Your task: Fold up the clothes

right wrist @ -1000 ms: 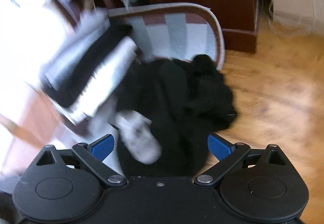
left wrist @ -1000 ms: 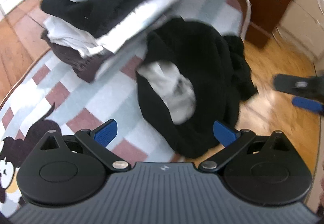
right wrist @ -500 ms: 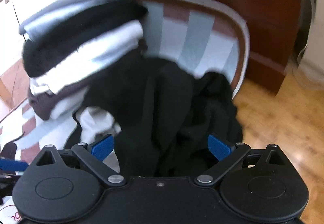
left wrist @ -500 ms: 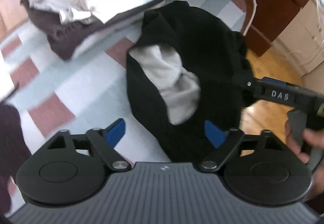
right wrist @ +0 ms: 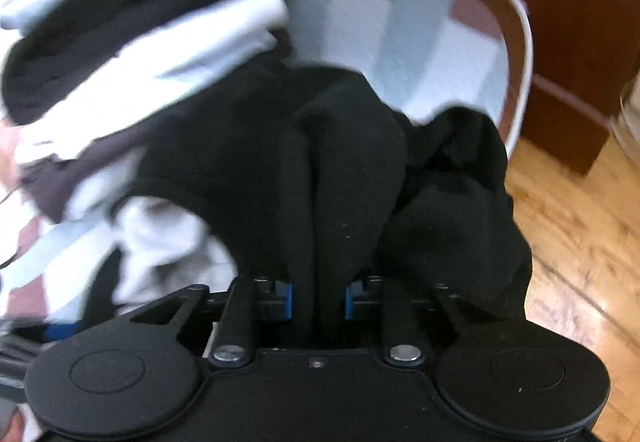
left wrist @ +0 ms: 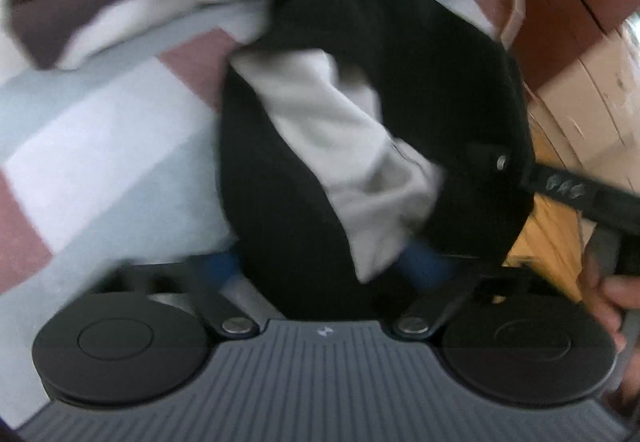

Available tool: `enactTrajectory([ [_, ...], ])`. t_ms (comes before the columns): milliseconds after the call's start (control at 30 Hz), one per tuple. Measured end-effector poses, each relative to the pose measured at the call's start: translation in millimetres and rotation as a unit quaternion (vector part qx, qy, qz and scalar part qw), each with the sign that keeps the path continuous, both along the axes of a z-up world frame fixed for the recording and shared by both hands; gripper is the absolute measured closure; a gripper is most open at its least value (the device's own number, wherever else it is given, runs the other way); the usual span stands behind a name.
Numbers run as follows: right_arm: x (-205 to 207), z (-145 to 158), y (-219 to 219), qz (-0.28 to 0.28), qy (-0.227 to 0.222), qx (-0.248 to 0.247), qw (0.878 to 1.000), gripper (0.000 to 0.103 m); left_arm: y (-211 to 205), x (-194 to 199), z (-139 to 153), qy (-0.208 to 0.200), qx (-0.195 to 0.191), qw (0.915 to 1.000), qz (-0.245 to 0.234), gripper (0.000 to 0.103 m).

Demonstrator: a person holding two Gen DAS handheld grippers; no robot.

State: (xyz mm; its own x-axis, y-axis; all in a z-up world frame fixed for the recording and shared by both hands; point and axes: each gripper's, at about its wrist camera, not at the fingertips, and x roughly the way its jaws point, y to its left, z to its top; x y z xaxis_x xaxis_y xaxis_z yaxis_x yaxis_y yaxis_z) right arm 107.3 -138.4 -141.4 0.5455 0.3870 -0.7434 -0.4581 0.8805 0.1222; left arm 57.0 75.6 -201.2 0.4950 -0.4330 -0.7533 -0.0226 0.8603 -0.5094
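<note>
Black garment heaped at mat's rounded end, white lining showing, part spilling over edge toward wood floor. Folded stack just beside it on mat. Right claw has just been closing, pads pinched on black fold. Left claw also closing (blurred), garment's near edge between pads; grip itself cannot tell. Hand holds right claw's handle.
</note>
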Motion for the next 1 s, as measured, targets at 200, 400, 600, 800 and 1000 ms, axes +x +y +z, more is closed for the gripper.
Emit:
enactTrajectory([
  [200, -55.0, 47.2, 9.7, 0.072, -0.067, 0.026, 0.995, 0.082, 26.1, -18.0, -3.3, 0.019, -0.030, 0.9968, 0.071, 0.097],
  [400, -80.4, 63.3, 19.6, 0.071, -0.087, -0.035, 0.993, 0.082, 31.6, -38.0, 39.2, -0.039, 0.065, 0.9944, 0.073, 0.097],
  [600, -109.2, 69.9, 40.9, 0.104, -0.169, -0.134, 0.971, 0.083, 6.8, -72.1, 61.7, -0.087, 0.185, 0.9779, -0.044, 0.097],
  [800, -106.1, 103.2, 51.9, 0.142, -0.149, -0.076, 0.976, 0.083, 54.1, -74.5, 102.1, -0.061, 0.110, 0.9920, 0.008, 0.097],
  [1000, -111.0, 153.0, 70.4, 0.217, -0.152, -0.015, 0.964, 0.083, 113.3, -97.8, 163.6, -0.015, 0.119, 0.9927, 0.015, 0.097],
])
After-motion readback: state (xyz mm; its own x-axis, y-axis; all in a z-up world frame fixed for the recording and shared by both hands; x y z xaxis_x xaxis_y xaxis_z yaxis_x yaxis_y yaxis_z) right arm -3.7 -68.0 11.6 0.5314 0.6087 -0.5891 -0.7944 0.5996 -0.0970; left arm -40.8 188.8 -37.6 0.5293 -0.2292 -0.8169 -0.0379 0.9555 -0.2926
